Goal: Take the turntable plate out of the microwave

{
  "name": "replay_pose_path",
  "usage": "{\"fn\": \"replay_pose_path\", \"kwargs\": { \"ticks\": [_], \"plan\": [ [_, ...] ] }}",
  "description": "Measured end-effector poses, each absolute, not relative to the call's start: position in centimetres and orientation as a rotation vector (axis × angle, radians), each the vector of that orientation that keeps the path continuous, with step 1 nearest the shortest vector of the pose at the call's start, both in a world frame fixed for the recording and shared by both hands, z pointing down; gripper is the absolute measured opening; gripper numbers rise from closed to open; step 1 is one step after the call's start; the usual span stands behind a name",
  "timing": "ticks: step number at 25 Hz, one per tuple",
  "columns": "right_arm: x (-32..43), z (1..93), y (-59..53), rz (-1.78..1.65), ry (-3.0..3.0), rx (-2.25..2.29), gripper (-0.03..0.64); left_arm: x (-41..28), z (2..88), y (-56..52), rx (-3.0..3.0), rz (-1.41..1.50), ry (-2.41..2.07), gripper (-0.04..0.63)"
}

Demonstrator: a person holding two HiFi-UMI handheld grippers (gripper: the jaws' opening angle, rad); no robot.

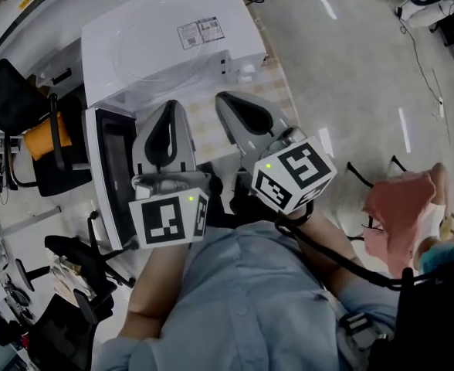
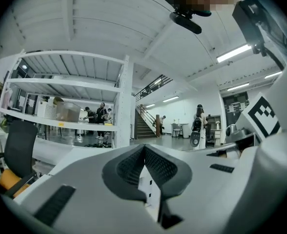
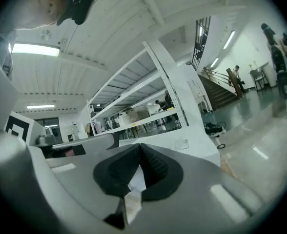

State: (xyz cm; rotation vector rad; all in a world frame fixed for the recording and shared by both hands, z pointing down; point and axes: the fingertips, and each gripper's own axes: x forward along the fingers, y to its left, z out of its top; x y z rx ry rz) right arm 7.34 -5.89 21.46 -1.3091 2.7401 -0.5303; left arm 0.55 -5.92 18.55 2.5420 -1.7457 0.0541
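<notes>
Turntable plate [image 1: 144,51]: a clear glass disc, visible only as a faint circular outline. It lies flat on the top panel of the white microwave [image 1: 235,6], to the left of the printed label [image 1: 200,31], so it is outside the cavity. The microwave door [image 1: 110,178] stands swung open along the left of the head view, showing its dark window. The cavity is covered by the top panel and the grippers, so its contents cannot be told. The microwave sits on a table with a beige checked cloth [image 1: 205,134]. Left gripper [image 1: 171,107]: jaws clenched, ribbed pads meeting at the tips, with nothing between them. It is in front of the oven, just beside the open door. Right gripper [image 1: 224,99]: jaws also pressed together and empty, near the left gripper but apart from it. Neither gripper touches the plate. The marker cubes [image 1: 169,219] sit at the rear of the grippers, over the person's blue shirt [image 1: 242,300]. To the left of the door is a black office chair [image 1: 15,99] with an orange cushion [image 1: 45,136]. The left gripper view shows a white shelving rack [image 2: 65,84] across the hall with a clear bin [image 2: 68,111] on one shelf; the bin's contents are too small to tell. The right gripper view shows a cardboard box [image 3: 135,115] on a rack shelf.
</notes>
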Motion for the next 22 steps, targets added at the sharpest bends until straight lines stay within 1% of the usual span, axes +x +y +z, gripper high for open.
{"fn": "replay_pose_path", "kwargs": {
  "ticks": [6,22],
  "plan": [
    [7.5,19.5,-5.8,-0.388,2.730,-1.373,0.001,1.6,17.1,-5.3,2.571,0.019,-1.757,0.008],
    [7.5,18.5,-5.9,-0.307,2.730,-1.394,0.000,1.5,16.3,-5.6,2.571,-0.015,-1.776,0.008]
  ]
}}
